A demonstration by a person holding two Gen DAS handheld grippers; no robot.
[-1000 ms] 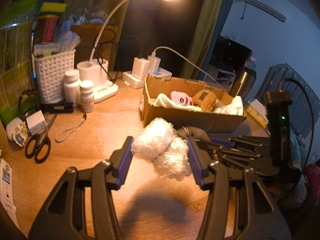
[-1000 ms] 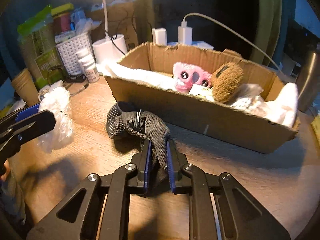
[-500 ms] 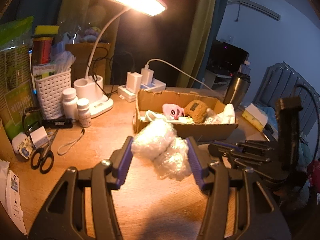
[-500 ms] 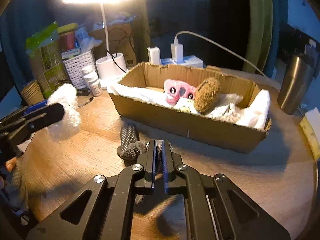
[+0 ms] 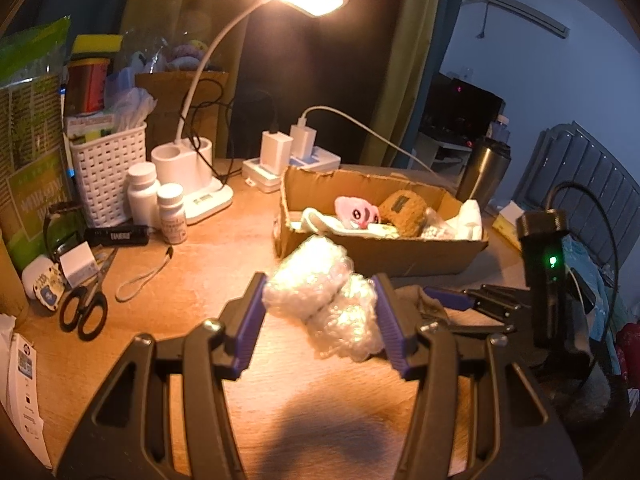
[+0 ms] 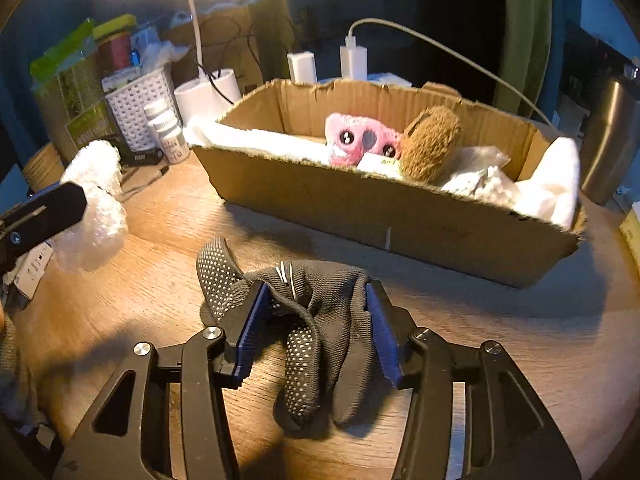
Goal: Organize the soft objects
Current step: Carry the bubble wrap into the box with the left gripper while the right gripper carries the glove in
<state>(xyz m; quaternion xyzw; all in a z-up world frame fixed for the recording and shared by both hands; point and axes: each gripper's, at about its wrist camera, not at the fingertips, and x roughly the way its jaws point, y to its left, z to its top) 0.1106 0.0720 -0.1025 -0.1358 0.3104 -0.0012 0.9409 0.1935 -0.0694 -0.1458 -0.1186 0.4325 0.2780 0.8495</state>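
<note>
My left gripper (image 5: 320,316) is shut on a wad of clear bubble wrap (image 5: 320,300) and holds it above the wooden desk, in front of the cardboard box (image 5: 380,256). The wad also shows in the right wrist view (image 6: 94,204). The box (image 6: 380,216) holds a pink plush (image 6: 356,140), a brown plush (image 6: 430,144) and white soft items. My right gripper (image 6: 316,324) is open, its jaws on either side of dark grey dotted socks (image 6: 316,320) that lie on the desk in front of the box.
A desk lamp (image 5: 192,176), white basket (image 5: 106,160), two pill bottles (image 5: 158,200), chargers (image 5: 288,152), scissors (image 5: 86,300) and a cord loop stand at the left and back. A steel tumbler (image 6: 608,140) stands right of the box.
My right gripper has opened around the socks, which now lie spread on the desk. My left gripper still holds the bubble wrap and has lifted and pulled back slightly.
</note>
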